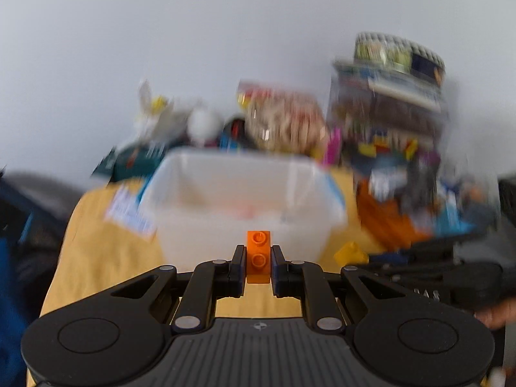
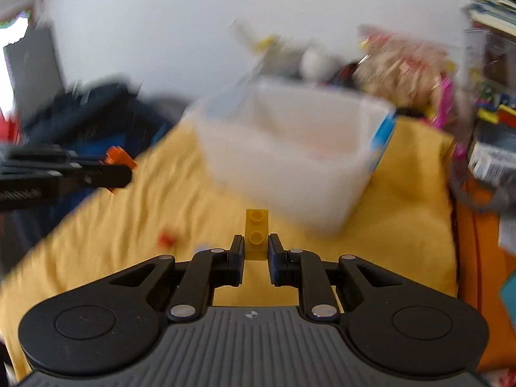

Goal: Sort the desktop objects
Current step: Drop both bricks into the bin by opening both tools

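Orange two-stud brick [image 1: 258,256] clamped between left gripper [image 1: 257,258] pads, studs up, raised over yellow cloth [image 1: 106,258]. Yellow two-stud brick [image 2: 257,234] pinched likewise in right gripper [image 2: 256,246]. White plastic bin [image 1: 245,206] just beyond both bricks. Small red piece [image 2: 166,238] on cloth, near-left of right gripper. Far clutter blurred.
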